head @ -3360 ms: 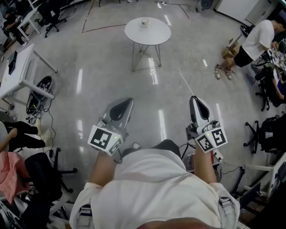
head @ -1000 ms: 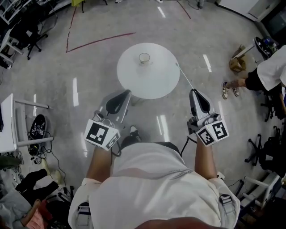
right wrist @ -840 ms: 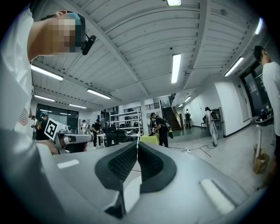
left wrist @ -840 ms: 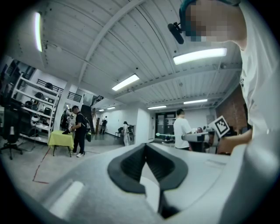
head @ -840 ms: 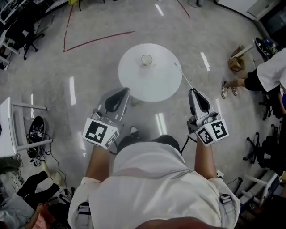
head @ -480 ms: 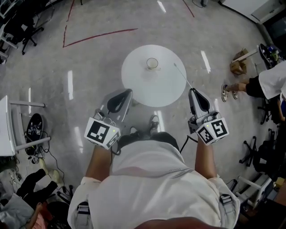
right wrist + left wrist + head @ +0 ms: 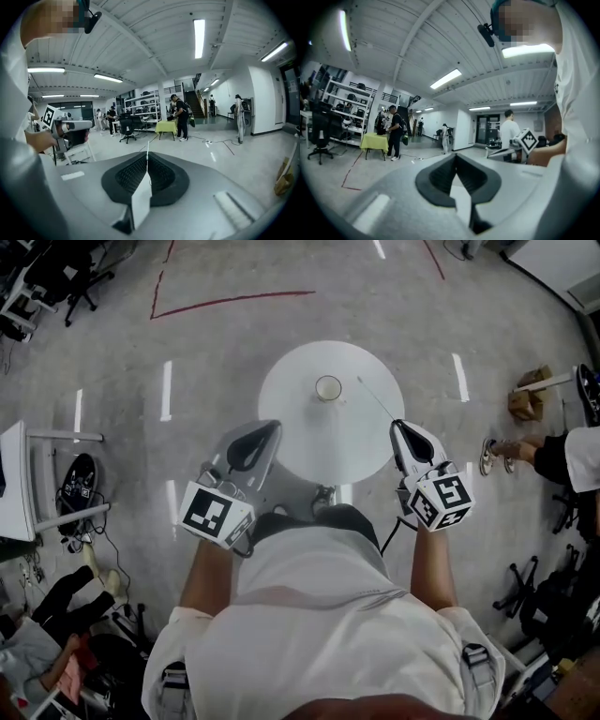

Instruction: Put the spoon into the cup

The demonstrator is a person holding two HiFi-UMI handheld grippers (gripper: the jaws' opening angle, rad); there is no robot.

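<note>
Jaws of the right gripper clenched on the spoon, now angled toward the cup as the desk has drawn close; left gripper closed, empty; insertion looks near.

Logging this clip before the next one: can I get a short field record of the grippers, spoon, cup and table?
left gripper: shut, empty
right gripper: shut on the spoon
spoon: free end points toward the cup, not in it
cup: upright on the table
table: round, white
</note>
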